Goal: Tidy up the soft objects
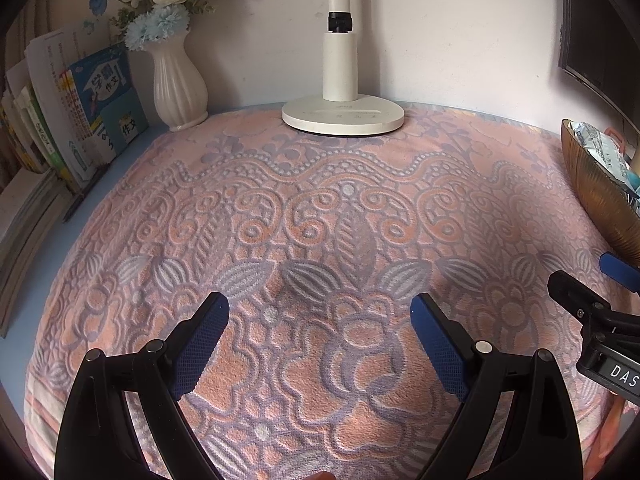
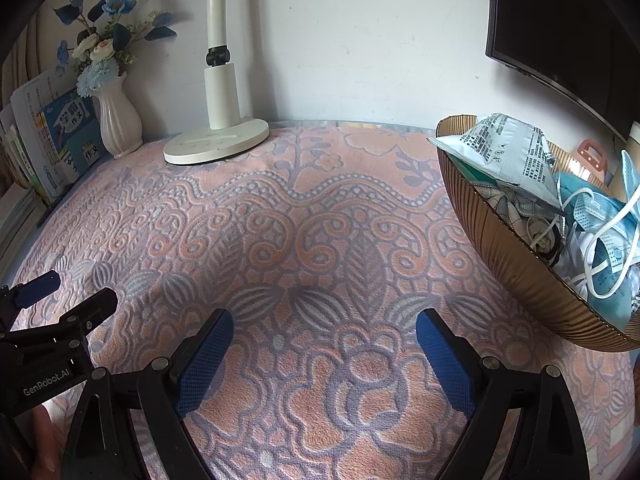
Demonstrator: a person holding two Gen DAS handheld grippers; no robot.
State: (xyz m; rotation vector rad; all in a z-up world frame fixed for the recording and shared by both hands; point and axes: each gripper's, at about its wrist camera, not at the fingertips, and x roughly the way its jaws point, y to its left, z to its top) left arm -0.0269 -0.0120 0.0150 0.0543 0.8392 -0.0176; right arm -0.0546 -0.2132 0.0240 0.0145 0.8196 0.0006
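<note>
**A:** What is on the desk?

**B:** A pink-and-lavender patterned terry towel (image 1: 320,216) lies spread flat over the whole surface. Above it hang two black hand-held grippers with blue mesh pads. The left gripper (image 1: 320,312) has its jaws spread wide with nothing between them. The right gripper (image 2: 325,326) is equally wide and equally empty.

**A:** And the soft objects?

**B:** They sit in a ribbed bronze-coloured bowl (image 2: 504,256) at the right edge of the towel. Crumpled pale blue face masks with white ear loops (image 2: 600,248) are heaped inside it. A white printed plastic packet (image 2: 508,148) lies on top of the heap. Neither gripper touches the bowl.

**A:** What stands along the back?

**B:** A white desk lamp with a round base (image 1: 342,114) rests on the towel's far edge. Left of it stands a white fluted vase of blue and cream artificial flowers (image 1: 180,84). A row of upright schoolbooks (image 1: 80,120) leans beside the vase. A dark flat screen (image 2: 568,36) hangs on the wall at right.
</note>
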